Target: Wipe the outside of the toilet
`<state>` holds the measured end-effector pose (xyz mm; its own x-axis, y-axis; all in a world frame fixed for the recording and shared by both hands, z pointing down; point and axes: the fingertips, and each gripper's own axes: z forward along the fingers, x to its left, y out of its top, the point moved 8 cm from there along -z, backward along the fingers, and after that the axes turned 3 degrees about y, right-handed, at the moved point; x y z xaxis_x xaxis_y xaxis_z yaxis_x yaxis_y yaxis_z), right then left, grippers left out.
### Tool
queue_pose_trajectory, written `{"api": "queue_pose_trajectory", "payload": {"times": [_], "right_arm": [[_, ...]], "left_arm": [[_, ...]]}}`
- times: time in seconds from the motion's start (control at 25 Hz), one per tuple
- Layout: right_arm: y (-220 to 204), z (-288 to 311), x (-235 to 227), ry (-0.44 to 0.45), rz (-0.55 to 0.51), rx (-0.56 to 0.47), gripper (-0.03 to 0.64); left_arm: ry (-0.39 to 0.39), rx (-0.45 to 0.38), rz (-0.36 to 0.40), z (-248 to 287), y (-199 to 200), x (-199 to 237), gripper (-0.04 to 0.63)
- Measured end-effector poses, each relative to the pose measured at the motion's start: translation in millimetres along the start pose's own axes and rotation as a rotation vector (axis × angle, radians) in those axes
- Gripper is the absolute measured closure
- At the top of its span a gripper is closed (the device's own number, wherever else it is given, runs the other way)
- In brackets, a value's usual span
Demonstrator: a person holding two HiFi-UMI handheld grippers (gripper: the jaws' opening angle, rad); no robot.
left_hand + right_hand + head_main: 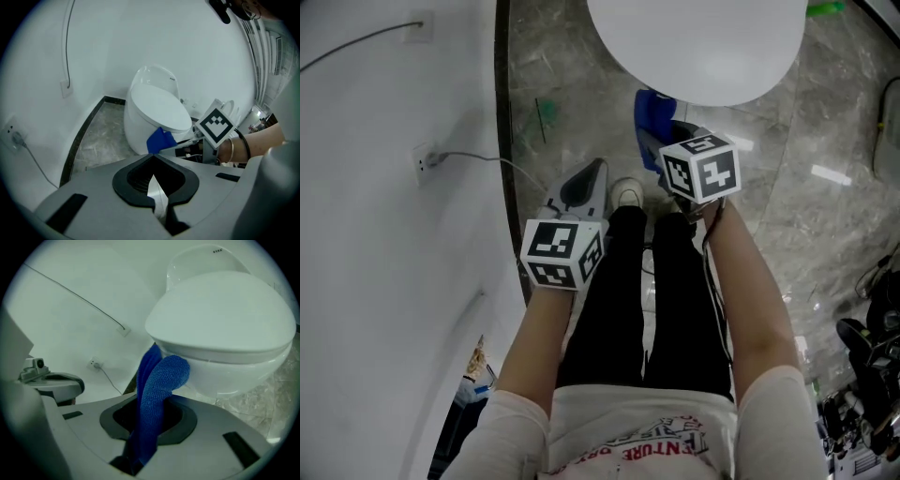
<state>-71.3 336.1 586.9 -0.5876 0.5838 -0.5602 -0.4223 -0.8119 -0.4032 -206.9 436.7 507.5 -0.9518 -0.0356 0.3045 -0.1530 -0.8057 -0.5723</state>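
Ahead, the white toilet (225,333) stands lid-down on the marble floor (553,75), close to the wall. A blue cloth (157,390) is pinched in the right claw (140,446), jaws clamped on it. Its folded end sits just beside the bowl under the seat rim; whether it touches I cannot tell. To wipe well, I judge, press the cloth flat and follow the bowl's curve, keeping the hard jaws off the porcelain. The right forearm reaches forward. The left claw (157,201), jaws together and empty, hangs nearer the person's left leg.

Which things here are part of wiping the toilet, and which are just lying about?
In the job:
toilet
blue cloth, clamped in the right gripper

Lying about:
wall socket and its cable
small green item
left gripper, shut on nothing
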Motion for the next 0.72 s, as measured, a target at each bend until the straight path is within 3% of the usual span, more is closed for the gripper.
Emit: {"api": "queue_pose_trajectory", "payload": {"times": [0.24, 0.48, 0.72], "right_arm": [[29.5, -96.7, 42.6, 0.013, 0.011, -0.104, 0.541], [97.8, -236.3, 73.1, -0.096, -0.078, -0.240, 0.541], [150.0, -358.3, 131.5, -0.212, -0.132, -0.362, 0.541]], "left_arm": [[0.005, -0.047, 0.028, -41.4, 52.8, -39.2, 0.589], [-0.023, -0.186, 0.091, -99.6, 162.0, -109.0, 0.589], [-0.053, -0.323, 0.143, -185.5, 247.0, -165.9, 0.589]]}}
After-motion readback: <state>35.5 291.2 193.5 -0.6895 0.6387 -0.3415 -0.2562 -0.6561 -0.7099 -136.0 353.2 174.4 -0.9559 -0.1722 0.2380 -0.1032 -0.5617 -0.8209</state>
